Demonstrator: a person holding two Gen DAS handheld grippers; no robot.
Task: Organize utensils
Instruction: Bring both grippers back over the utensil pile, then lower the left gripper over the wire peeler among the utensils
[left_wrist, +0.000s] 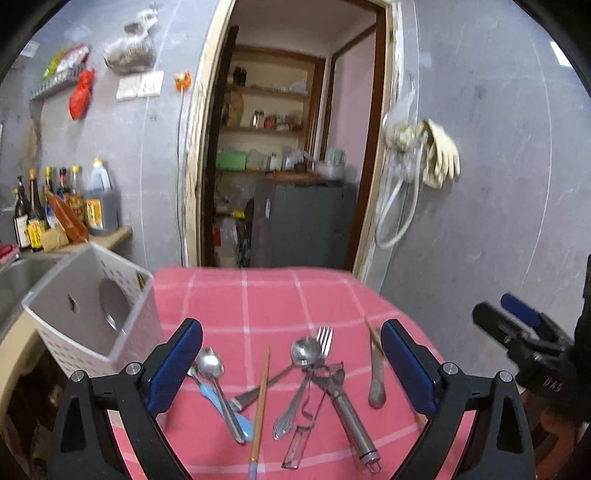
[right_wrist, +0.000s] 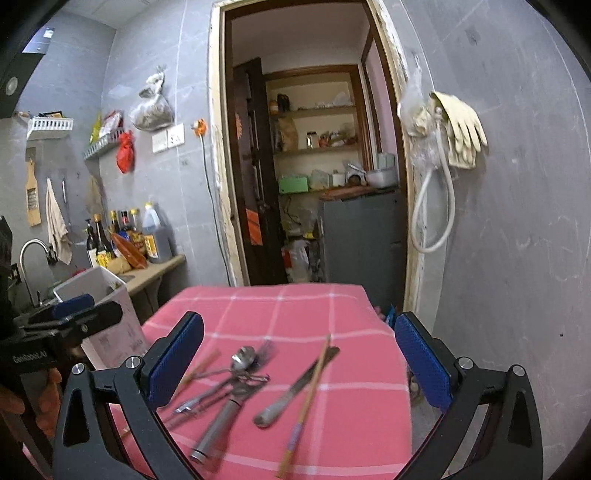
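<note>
I held both grippers, left (left_wrist: 291, 365) and right (right_wrist: 299, 358), wide and empty above the utensils (left_wrist: 295, 387) scattered on the pink cloth (left_wrist: 273, 299), so either could drop onto one; the basket (left_wrist: 59, 306) waited at the cloth's left edge.

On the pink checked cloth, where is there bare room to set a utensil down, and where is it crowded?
The far half of the pink cloth, between the fork tips and the doorway-side edge, is bare, as is a strip beside the white basket. The near half is crowded: spoons, chopstick, peeler and knife overlap between the open left tongs.
</note>
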